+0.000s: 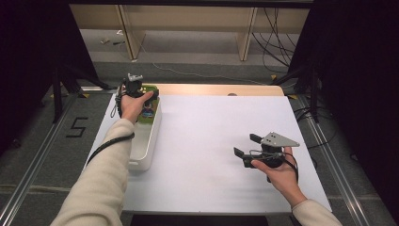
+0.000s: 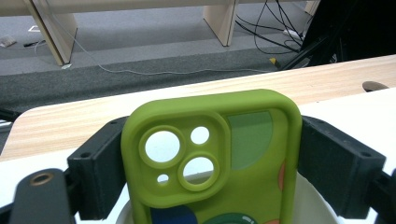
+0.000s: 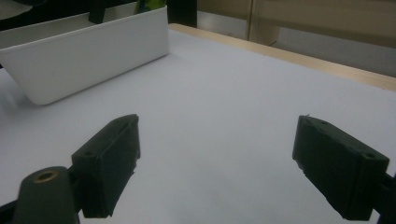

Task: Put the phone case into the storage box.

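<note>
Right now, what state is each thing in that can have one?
Left gripper: shut on the phone case, above the bin's far end.
Phone case: green, gripped by its two side edges, empty, table visible through camera holes.
Right gripper: open, fingers wide apart, empty, above the white table.
White bin: upright on the table.

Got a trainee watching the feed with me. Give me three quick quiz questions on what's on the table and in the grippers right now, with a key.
1. True or false: the right gripper is shut on something.
2. What does the left gripper hold between its jaws?
A. a green phone case
B. a black cable
C. a white cup
3. Fill in: the left gripper is above the far end of the white ____.

Key: 1 false, its jaws stand apart over the bare white table; 2 A; 3 bin.
</note>
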A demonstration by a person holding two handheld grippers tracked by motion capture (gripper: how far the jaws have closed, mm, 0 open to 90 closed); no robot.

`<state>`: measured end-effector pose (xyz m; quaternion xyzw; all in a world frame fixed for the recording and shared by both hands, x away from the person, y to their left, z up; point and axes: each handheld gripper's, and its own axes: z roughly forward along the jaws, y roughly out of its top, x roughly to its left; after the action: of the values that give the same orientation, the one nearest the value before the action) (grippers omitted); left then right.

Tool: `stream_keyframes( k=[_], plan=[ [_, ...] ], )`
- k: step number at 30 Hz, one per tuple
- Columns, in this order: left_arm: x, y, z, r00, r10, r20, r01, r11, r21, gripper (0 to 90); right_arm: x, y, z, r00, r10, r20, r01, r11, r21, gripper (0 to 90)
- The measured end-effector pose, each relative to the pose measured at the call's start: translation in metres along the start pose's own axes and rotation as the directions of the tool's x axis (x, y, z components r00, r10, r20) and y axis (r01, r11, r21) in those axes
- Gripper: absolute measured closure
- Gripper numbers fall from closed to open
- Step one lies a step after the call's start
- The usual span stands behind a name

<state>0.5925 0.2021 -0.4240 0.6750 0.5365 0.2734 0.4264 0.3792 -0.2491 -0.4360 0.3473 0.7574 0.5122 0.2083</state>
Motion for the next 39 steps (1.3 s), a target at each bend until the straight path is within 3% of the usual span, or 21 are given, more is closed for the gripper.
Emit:
stream_keyframes(
  k=[21,39],
  plan=[
    [-0.001,0.004,-0.002,0.9999,0.015,0.004,-0.015,0.9997,-0.021,5.9,0.0,0.0,0.0,1.0,0.0,0.0,0.0,1.0,0.001,16.0],
    [-0.004,0.014,-0.021,0.9995,0.031,0.011,-0.03,0.9978,-0.059,4.4,0.0,0.0,0.001,1.0,-0.001,0.003,0.001,1.0,0.002,16.0]
  ],
)
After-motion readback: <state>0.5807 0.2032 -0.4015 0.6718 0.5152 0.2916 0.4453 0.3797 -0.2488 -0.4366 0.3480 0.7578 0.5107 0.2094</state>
